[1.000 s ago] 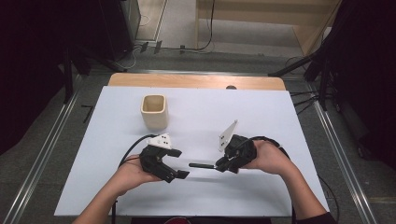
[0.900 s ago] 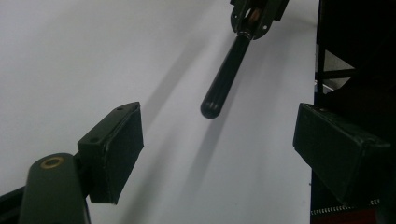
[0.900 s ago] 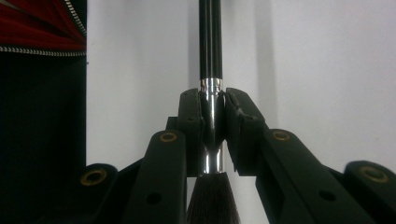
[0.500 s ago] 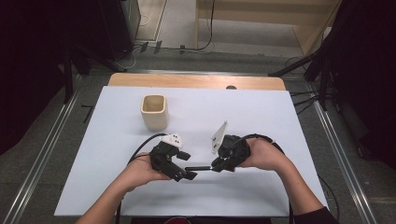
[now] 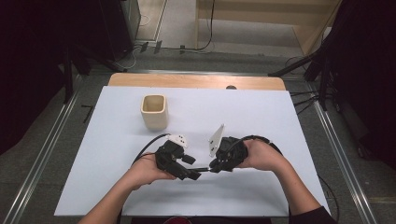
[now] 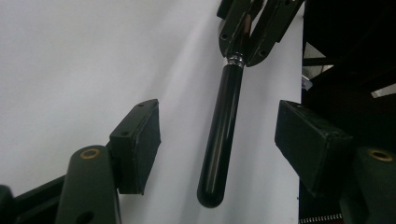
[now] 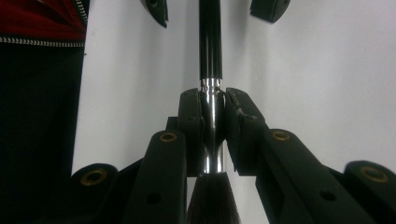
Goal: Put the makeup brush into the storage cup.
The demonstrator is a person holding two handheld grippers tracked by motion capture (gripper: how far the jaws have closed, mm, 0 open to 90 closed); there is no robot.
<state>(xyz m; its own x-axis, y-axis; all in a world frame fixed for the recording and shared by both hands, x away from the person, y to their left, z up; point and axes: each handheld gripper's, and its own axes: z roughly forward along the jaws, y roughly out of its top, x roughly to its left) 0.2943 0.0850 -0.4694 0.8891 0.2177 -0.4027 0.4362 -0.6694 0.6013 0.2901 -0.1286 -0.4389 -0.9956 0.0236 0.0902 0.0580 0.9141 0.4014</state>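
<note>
The white surface [image 5: 280,121] spreads across the middle of the high view, with a strip of bare wood along its far edge. On its far left part stands a cream square cup [image 5: 153,111], upright and well apart from both hands; its mouth looks empty, though the very bottom is hard to see. Near the front edge, the person's two hands meet around a black makeup brush [image 6: 223,126], which hangs level between them just above the surface. The right tongs [image 7: 214,130] are clamped on the brush's shiny metal ferrule, with the dark bristles toward the right hand and the glossy black handle pointing left toward the other hand. The left tongs [image 6: 217,140] have just been closing, and the handle lies in the gap between them, but neither pad touches it yet: there is clear daylight on both sides in the left gripper view, so they count as apart and holding nothing. This looks like a hand-over, right to left, caught at the moment before the take. The next move calls for the left tongs to finish closing squarely on the handle, near its rounded end, and only then for the right tongs to let go of the ferrule.
</note>
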